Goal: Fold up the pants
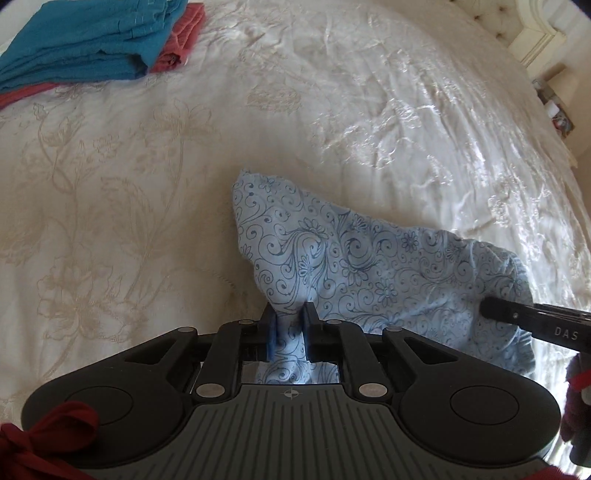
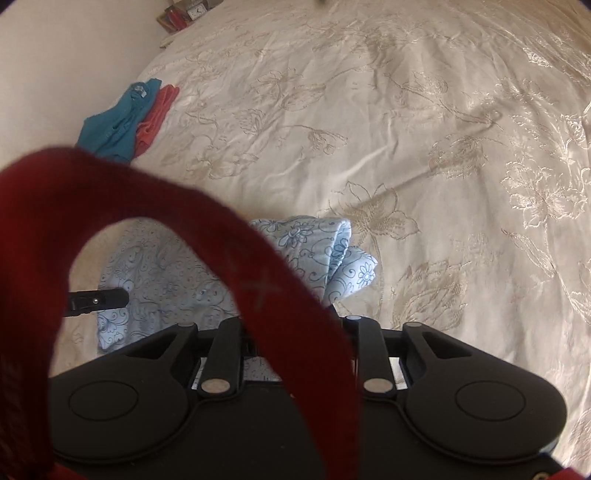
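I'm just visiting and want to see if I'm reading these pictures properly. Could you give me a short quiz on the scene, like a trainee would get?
1. True or false: the left gripper is clamped on the light blue patterned pants.
2. What lies under the folded teal garment on the embroidered bedspread?
A. a coral-red garment
B. a black bag
C. a wooden tray
3. In a few words: what loops across the right wrist view and hides part of the pants?

Key
1. True: fabric is pinched between its pads.
2. A
3. A dark red strap.
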The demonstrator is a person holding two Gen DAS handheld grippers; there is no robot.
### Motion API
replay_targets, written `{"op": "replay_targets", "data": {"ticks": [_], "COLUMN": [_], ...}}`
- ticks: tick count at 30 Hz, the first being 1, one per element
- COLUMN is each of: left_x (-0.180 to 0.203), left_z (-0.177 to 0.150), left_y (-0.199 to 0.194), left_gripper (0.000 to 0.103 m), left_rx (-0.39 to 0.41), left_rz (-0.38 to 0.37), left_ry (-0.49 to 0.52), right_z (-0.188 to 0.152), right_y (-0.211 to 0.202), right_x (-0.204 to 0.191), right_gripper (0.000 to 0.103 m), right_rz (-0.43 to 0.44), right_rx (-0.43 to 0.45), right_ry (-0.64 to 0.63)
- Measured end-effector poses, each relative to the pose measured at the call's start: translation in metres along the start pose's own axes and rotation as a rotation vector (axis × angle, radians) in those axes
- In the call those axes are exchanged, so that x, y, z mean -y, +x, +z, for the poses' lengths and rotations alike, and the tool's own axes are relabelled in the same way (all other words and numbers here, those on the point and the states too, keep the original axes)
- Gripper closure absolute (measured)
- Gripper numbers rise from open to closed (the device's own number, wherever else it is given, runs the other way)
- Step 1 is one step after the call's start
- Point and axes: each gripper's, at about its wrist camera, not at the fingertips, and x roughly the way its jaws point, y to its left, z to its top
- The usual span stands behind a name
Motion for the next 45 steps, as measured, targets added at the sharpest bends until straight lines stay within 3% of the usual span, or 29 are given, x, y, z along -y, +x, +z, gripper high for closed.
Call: {"op": "replay_targets", "data": {"ticks": [2, 5, 16, 24, 26, 27, 31, 37, 42, 45], "left_x": [0.000, -0.001, -0.009, 0.018, 0.023, 0.025, 0.028, 0.010, 0.001, 0.002], "left_z": [-0.002, -0.005, -0.003, 0.013, 0.016, 0.018, 0.022, 0.028, 0.031, 0.030], "left_y": [0.006, 0.005, -0.030, -0.041, -0.034, -0.029, -0.012, 0.023, 0.027, 0.013], "left_gripper": [0.088, 0.086, 0.086, 0.086, 0.086, 0.086, 0.086, 0.086, 0.086, 0.086], "left_rx": [-0.001, 0.010, 0.101, 0.177, 0.173, 0.170, 0.167, 0.105, 0.086, 0.113], "left_rz": [0.015, 0.025, 0.095, 0.048, 0.041, 0.040, 0.056, 0.128, 0.120, 0.120], "left_ry": [0.006, 0.013, 0.042, 0.119, 0.133, 0.141, 0.157, 0.163, 0.162, 0.163], "right_z": [0.001, -0.002, -0.009, -0.006, -0.004, -0.002, 0.010, 0.018, 0.018, 0.016], "right_y": [0.011, 0.013, -0.015, -0.054, -0.059, -0.058, -0.035, 0.019, 0.022, 0.009], "right_x": [0.005, 0.013, 0.023, 0.020, 0.016, 0.013, 0.001, 0.010, 0.022, 0.018], "right_gripper": [0.064, 0.051, 0.050, 0.049, 0.071, 0.089, 0.089, 0.093, 0.094, 0.090], "right_rz": [-0.026, -0.033, -0.003, -0.030, -0.008, 0.005, 0.016, -0.052, -0.055, -0.054], "right_rx": [-0.017, -0.024, 0.015, 0.148, 0.187, 0.188, 0.163, 0.052, 0.048, 0.072], "right_ry": [-0.008, -0.006, 0.031, 0.088, 0.073, 0.063, 0.002, -0.023, 0.005, -0.014]}}
